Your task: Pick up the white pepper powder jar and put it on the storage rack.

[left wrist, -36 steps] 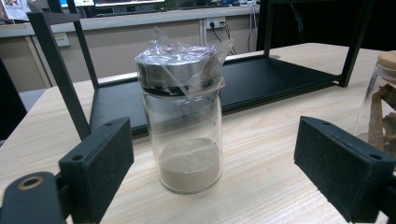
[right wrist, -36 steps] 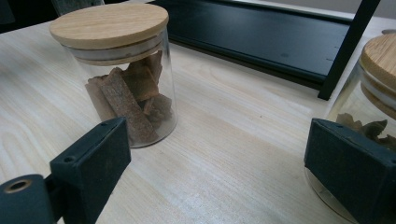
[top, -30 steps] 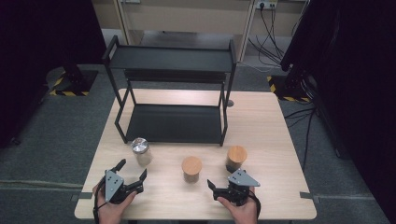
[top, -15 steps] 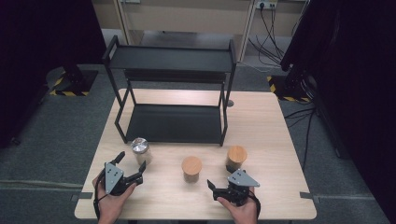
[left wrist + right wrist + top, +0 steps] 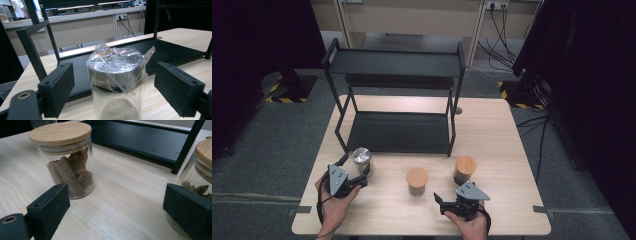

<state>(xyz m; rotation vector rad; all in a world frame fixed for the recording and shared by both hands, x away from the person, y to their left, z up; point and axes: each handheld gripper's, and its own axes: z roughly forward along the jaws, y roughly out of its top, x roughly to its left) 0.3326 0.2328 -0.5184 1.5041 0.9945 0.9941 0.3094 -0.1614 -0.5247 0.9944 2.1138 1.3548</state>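
Note:
A glass jar [image 5: 116, 75] with a silver lid under crinkled plastic wrap stands on the table in front of the black rack. My left gripper [image 5: 117, 90] has that jar between its pads; the jaws have just been closing, but a gap shows on each side. From above, the left gripper [image 5: 354, 171] sits at the silver-lidded jar [image 5: 361, 159]. My right gripper [image 5: 120, 212] is open over bare tabletop. A wooden-lidded jar of brown bark pieces [image 5: 66, 157] stands ahead on its left, and a second wooden-lidded jar [image 5: 200, 170] by its right pad.
The black two-tier rack [image 5: 397, 90] takes up the far half of the wooden table [image 5: 502, 130], both shelves bare. The two wooden-lidded jars [image 5: 417, 180] [image 5: 465, 169] stand near the front edge, with the right gripper [image 5: 441, 203] just in front of them.
The left gripper has moved away from the table's front edge up to the silver-lidded jar, and its jaws have narrowed around it. The right gripper and the jars have not moved.

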